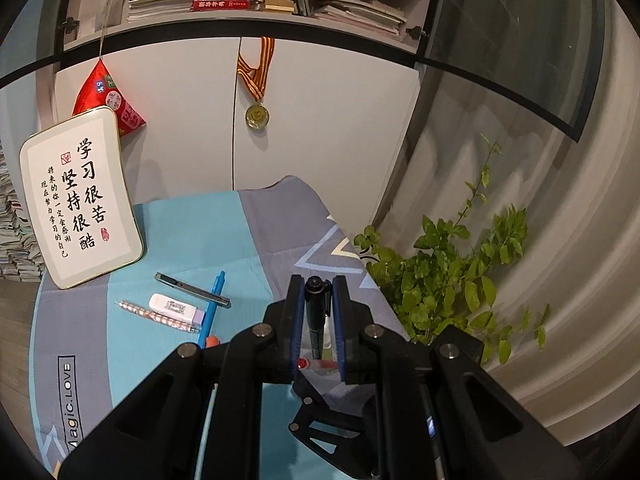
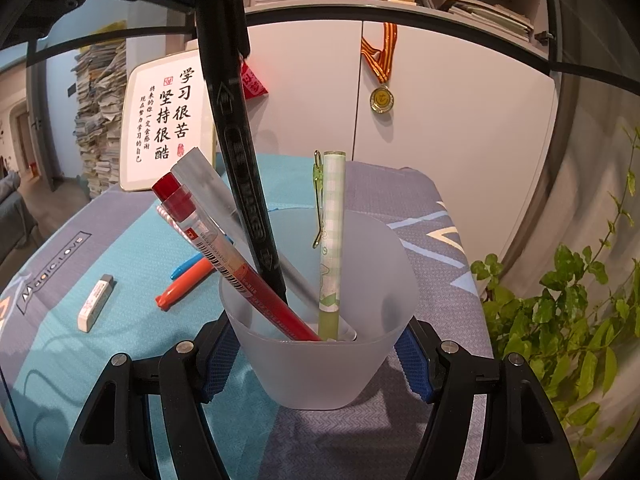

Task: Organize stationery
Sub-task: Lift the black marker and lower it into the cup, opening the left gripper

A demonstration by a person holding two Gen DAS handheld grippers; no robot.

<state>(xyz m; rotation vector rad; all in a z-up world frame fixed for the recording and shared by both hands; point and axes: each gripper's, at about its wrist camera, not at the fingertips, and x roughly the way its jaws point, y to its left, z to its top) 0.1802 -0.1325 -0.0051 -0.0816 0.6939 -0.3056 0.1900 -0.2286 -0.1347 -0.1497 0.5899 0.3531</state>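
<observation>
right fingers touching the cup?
Touching. Right wrist view: both blue fingers press against the frosted cup walls, no gap either side.

Readable writing on the board, cloth and marker

The white board (image 1: 82,196) at the left of the frame is showing 学习很苦 坚持很酷 in large brush characters; the cloth (image 1: 66,400) at lower left is reading "Magic.LOVE"; the black marker (image 2: 244,168) is displaying "MARKER" along its barrel.

Black marker (image 2: 244,184) leaning in frosted cup (image 2: 320,368), beside red pen (image 2: 236,256), green pen (image 2: 331,248)
</observation>
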